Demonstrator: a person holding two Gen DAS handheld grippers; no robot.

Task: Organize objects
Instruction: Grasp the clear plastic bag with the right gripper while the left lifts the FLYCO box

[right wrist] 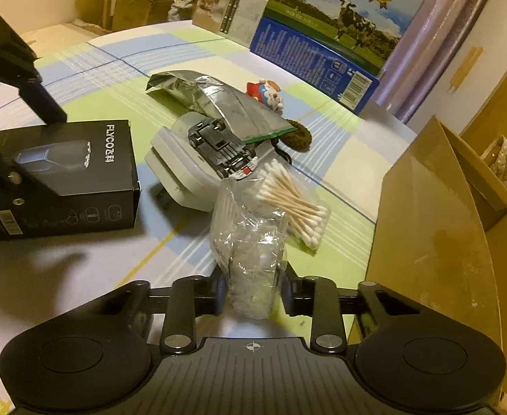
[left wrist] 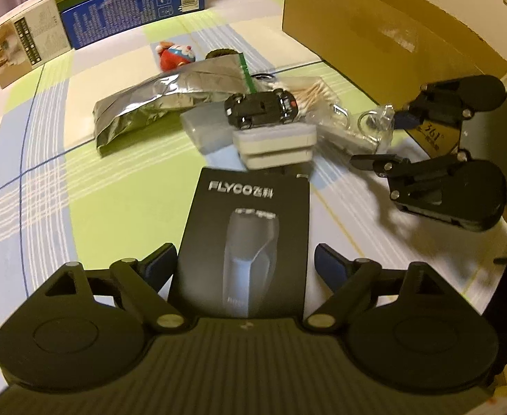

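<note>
A black FLYCO shaver box (left wrist: 250, 238) lies between the fingers of my left gripper (left wrist: 245, 263), which is open with gaps on both sides; the box also shows in the right wrist view (right wrist: 70, 176). My right gripper (right wrist: 253, 292) is shut on a clear plastic bag (right wrist: 250, 238) holding small metal rings; it shows in the left wrist view (left wrist: 402, 138) too. Behind lie a bag of cotton swabs (right wrist: 291, 204), a black toy car (right wrist: 222, 148) on white cases (right wrist: 177, 169), a silver foil pouch (right wrist: 212, 97) and a small red-and-blue figurine (right wrist: 265, 93).
An open cardboard box (right wrist: 433, 228) stands at the right, close to my right gripper. A blue milk carton (right wrist: 326, 31) and a white carton (right wrist: 229, 10) stand at the table's far edge. A dark round object (right wrist: 302, 135) lies behind the pouch. The tablecloth (left wrist: 80, 190) is checked.
</note>
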